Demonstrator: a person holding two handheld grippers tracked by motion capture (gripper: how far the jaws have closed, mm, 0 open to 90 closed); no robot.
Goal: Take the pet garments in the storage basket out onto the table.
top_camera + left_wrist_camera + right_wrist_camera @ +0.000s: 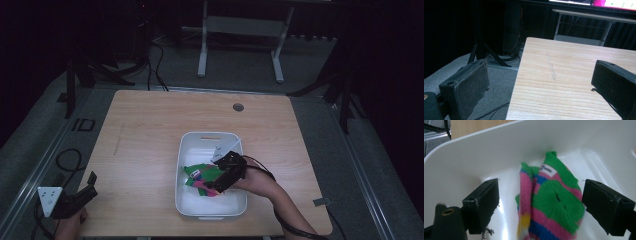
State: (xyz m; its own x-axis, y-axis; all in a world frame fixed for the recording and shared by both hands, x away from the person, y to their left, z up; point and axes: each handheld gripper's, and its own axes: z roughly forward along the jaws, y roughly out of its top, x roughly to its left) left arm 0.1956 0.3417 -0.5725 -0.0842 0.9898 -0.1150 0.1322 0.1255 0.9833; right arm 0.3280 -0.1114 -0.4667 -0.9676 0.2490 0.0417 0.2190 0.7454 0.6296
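Sock (551,202) w/ pink, green and blue stripes has a small white label (548,169), print too blurred to read. It lies in the white tub (186,200) near the tabletop's front edge, between the right gripper's (541,207) spread jaws, untouched. Left gripper (541,82) hangs wide open at the front-left corner of the table (145,130).

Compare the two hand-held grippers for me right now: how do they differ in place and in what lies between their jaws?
The left hand-held gripper sits at the table's near left edge, away from the tub; the right hand-held gripper reaches into the white tub. Nothing lies between the left one's jaws, only bare wood beyond; the right one's jaws straddle a striped knit cloth without touching it. Both are open.
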